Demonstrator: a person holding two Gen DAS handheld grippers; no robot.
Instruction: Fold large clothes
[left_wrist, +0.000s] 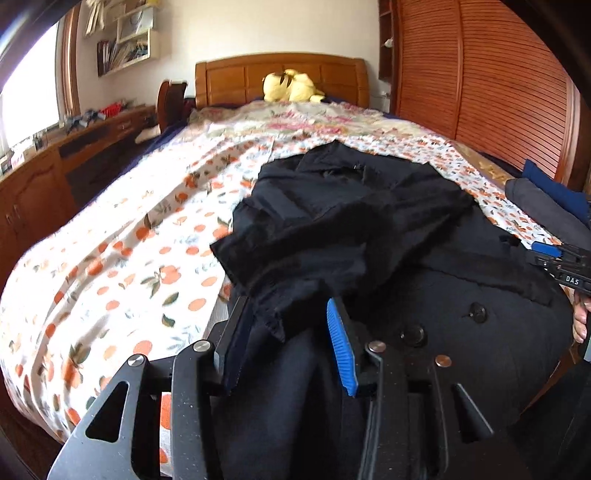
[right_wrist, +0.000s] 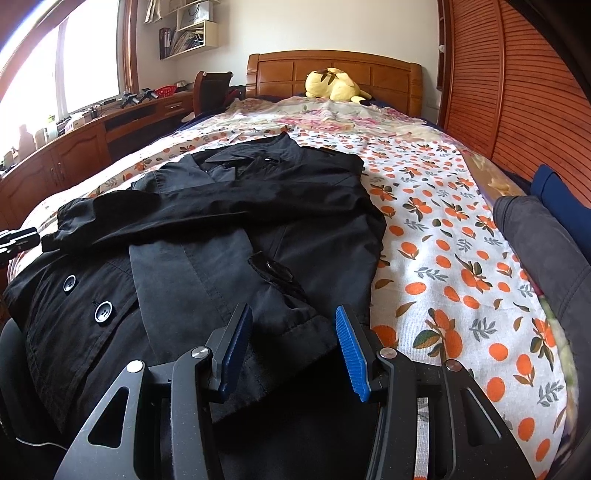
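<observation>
A: Where the bed (right_wrist: 443, 229) runs away toward the headboard, what lies on it?

B: A black coat (right_wrist: 229, 236), lengthways, collar far, hem nearest both grippers, one sleeve folded across its chest.

A: And the left gripper (left_wrist: 288, 332)?

B: Jaws parted, with a sleeve end draped loosely between them; the pads do not look to be pinching it.

A: The right gripper (right_wrist: 291, 343)?

B: Half open over the coat's near right edge, gripping nothing. It seems the nearer one for that side's fold.
</observation>
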